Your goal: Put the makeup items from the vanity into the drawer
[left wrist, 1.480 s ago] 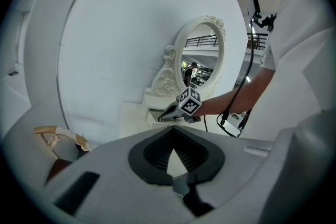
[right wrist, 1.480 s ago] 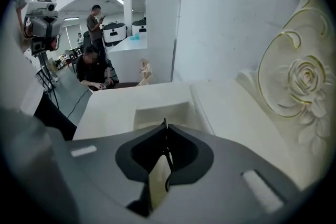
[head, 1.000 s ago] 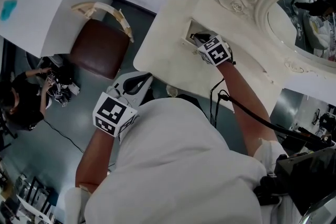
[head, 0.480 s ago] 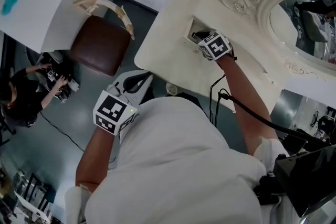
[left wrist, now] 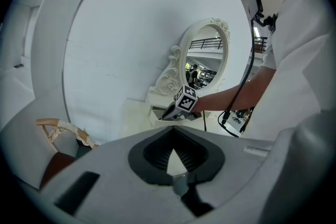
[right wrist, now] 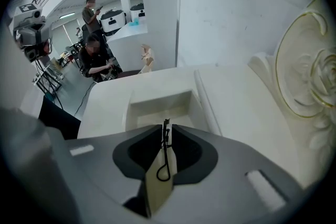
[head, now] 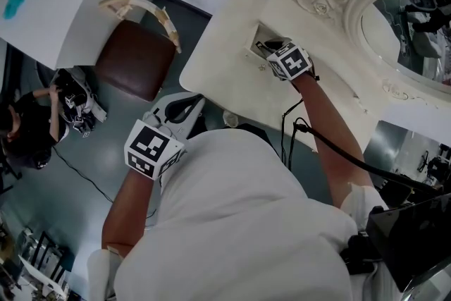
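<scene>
While its jaws have just been opening, right gripper [right wrist: 165,127] above drawer [right wrist: 157,99], thin black tool [right wrist: 166,139] loose between them

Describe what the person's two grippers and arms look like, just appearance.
The left gripper and right gripper have pale grey shells with black jaw linings. Each carries a cube with black-and-white square markers. A black cable runs along the right arm. The person wears a white shirt.
</scene>
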`<state>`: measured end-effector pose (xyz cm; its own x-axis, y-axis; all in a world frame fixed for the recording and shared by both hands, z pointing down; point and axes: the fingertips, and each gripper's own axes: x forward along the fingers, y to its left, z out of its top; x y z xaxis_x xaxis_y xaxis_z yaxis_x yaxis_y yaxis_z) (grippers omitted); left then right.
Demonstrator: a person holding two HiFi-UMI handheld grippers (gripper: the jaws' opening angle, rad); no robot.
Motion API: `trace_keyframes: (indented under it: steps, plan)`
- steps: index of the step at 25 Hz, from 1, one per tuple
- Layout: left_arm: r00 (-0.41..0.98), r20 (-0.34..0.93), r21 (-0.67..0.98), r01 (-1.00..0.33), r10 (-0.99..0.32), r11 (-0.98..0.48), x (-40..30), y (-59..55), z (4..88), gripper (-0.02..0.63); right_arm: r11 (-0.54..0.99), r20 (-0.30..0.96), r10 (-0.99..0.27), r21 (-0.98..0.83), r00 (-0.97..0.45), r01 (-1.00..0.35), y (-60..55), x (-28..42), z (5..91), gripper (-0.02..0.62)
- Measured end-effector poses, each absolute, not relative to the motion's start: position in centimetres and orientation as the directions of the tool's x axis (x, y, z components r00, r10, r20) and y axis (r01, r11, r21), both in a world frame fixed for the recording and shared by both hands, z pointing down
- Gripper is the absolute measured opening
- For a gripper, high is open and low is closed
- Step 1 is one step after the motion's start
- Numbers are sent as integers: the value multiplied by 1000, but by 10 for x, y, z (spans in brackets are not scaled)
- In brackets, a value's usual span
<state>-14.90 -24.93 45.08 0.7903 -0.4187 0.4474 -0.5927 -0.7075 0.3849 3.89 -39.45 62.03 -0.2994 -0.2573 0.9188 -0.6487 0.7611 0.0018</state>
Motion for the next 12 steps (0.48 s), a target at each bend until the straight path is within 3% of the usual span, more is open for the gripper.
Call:
trace_keyframes:
  steps: [7, 12]
  plan:
    - [798, 447, 366, -575, -404, -732, -126, -244, 442, 3, 739, 866, -349, 19, -358, -674, -387, 44, 585, 52]
    - [800, 451, 343, -565, -396, -750, -104, -237, 436, 3, 712, 808, -432, 31, -402, -702, -371, 55, 556, 3]
